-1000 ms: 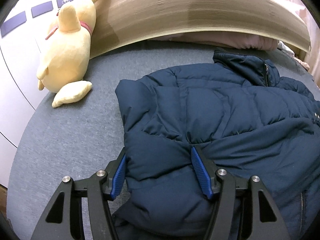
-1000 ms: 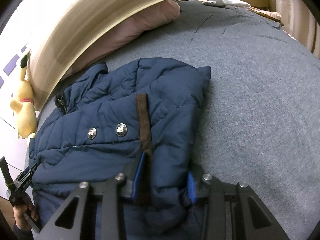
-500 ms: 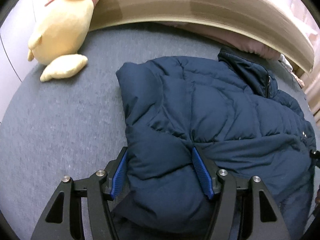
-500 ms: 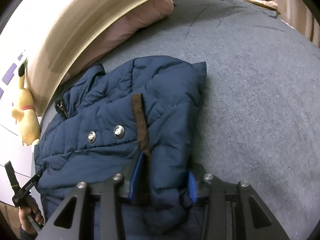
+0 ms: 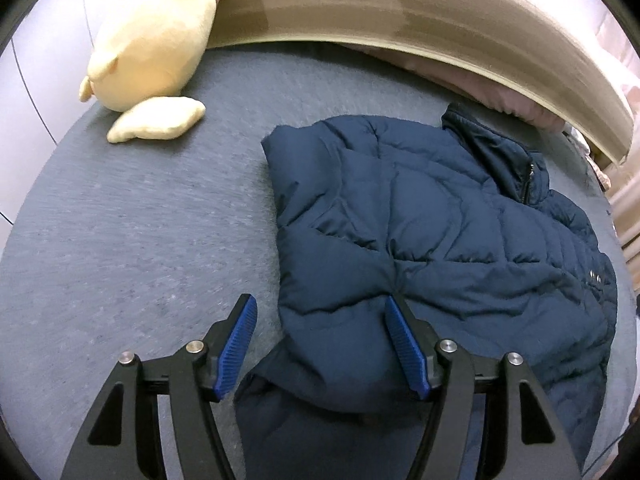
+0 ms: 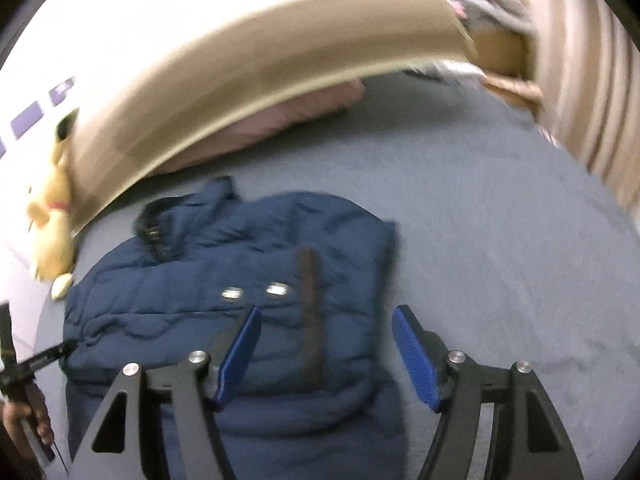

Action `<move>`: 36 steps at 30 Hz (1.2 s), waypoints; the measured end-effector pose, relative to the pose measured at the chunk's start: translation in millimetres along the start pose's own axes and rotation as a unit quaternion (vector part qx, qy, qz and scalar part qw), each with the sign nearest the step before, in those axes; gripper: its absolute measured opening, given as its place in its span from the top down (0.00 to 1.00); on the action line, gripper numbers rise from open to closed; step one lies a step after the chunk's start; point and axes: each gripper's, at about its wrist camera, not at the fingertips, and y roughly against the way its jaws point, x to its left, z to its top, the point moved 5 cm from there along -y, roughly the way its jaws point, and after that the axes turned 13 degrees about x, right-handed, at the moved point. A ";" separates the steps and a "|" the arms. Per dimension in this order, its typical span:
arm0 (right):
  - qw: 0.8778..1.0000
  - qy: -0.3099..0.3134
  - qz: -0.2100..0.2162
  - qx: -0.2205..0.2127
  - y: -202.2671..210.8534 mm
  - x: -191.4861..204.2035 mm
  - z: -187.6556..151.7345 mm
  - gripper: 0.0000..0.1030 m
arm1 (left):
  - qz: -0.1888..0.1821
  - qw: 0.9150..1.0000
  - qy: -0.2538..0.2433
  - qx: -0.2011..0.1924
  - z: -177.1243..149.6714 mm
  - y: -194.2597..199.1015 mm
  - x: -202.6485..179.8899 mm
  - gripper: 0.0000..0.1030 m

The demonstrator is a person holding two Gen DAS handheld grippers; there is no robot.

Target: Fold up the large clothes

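Note:
A navy puffer jacket [image 5: 440, 248] lies on the grey bed, its sleeves folded in over the body and its collar toward the headboard. My left gripper [image 5: 320, 316] is open above the jacket's left lower edge, its right finger touching the fabric. In the right wrist view the jacket [image 6: 248, 280] shows two snap buttons and a brown strip. My right gripper [image 6: 326, 328] is open above the jacket's right lower part and holds nothing. This view is blurred by motion.
A yellow plush toy [image 5: 160, 44] lies at the bed's far left corner. A wooden headboard [image 5: 400, 20] and a pink pillow [image 6: 296, 108] run along the far side. Grey bedding [image 6: 500, 248] spreads to the right of the jacket. Curtains [image 6: 592, 80] hang at the far right.
Both grippers opened and let go of the jacket's folded sleeves, then pulled back and up. The jacket now lies flat on the bed.

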 end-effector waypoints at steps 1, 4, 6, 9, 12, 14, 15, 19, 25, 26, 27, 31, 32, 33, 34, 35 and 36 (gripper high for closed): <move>1.000 0.020 0.000 -0.004 2.0 13.5 0.6 0.29 | 0.006 1.000 -0.001 -0.008 -0.5 4.6 0.0 0.35; 0.997 0.079 -0.002 -0.004 -3.0 52.7 -4.6 0.28 | 0.027 0.999 -0.012 -0.034 -3.2 15.3 -5.2 0.32; 0.996 0.091 -0.002 0.009 -16.2 66.9 -8.6 0.28 | 0.039 0.998 -0.022 -0.040 -3.6 13.7 -11.4 0.32; 0.995 0.090 -0.029 0.035 -48.1 71.2 -17.5 0.28 | 0.084 0.995 -0.039 -0.025 -0.7 -5.1 -16.1 0.31; 0.992 0.089 -0.056 0.073 -80.8 63.5 -25.7 0.28 | 0.104 0.993 -0.051 -0.018 -1.0 -20.0 -18.0 0.29; 0.992 0.085 -0.060 0.072 -74.4 61.7 -26.0 0.28 | 0.107 0.993 -0.050 -0.024 -2.3 -12.6 -16.6 0.29; 0.993 0.083 -0.053 0.069 -68.0 62.9 -24.5 0.28 | 0.106 0.993 -0.050 -0.031 -3.7 -6.4 -16.2 0.29; 0.995 0.084 -0.044 0.031 -48.5 65.4 -21.2 0.23 | 0.098 0.991 -0.043 -0.079 -13.7 17.0 -14.9 0.29; 0.987 0.117 -0.094 0.052 -71.3 71.7 -33.5 0.23 | 0.149 0.984 -0.083 -0.056 -20.4 -10.8 -24.7 0.28; 0.987 0.119 -0.095 0.052 -71.6 71.9 -33.2 0.23 | 0.146 0.984 -0.081 -0.054 -19.7 -10.9 -23.6 0.28; 0.986 0.121 -0.097 0.052 -72.0 71.7 -33.8 0.23 | 0.145 0.985 -0.079 -0.053 -19.6 -10.8 -22.9 0.27; 0.987 0.117 -0.095 0.051 -71.9 68.8 -34.9 0.23 | 0.150 0.984 -0.084 -0.054 -18.4 -12.4 -23.1 0.26; 0.987 0.118 -0.096 0.051 -72.8 69.0 -35.6 0.23 | 0.149 0.984 -0.083 -0.054 -17.8 -13.3 -22.5 0.26; 0.987 0.118 -0.097 0.050 -72.5 69.5 -36.5 0.23 | 0.148 0.984 -0.082 -0.054 -17.3 -13.6 -21.5 0.26; 0.987 0.118 -0.097 0.050 -73.0 68.9 -35.7 0.23 | 0.149 0.984 -0.082 -0.055 -18.8 -13.2 -24.3 0.26; 0.987 0.117 -0.096 0.050 -72.4 68.9 -36.3 0.23 | 0.150 0.984 -0.083 -0.055 -19.1 -13.8 -24.0 0.25; 0.987 0.116 -0.095 0.051 -72.2 68.8 -36.7 0.23 | 0.150 0.984 -0.083 -0.055 -19.0 -14.4 -23.7 0.25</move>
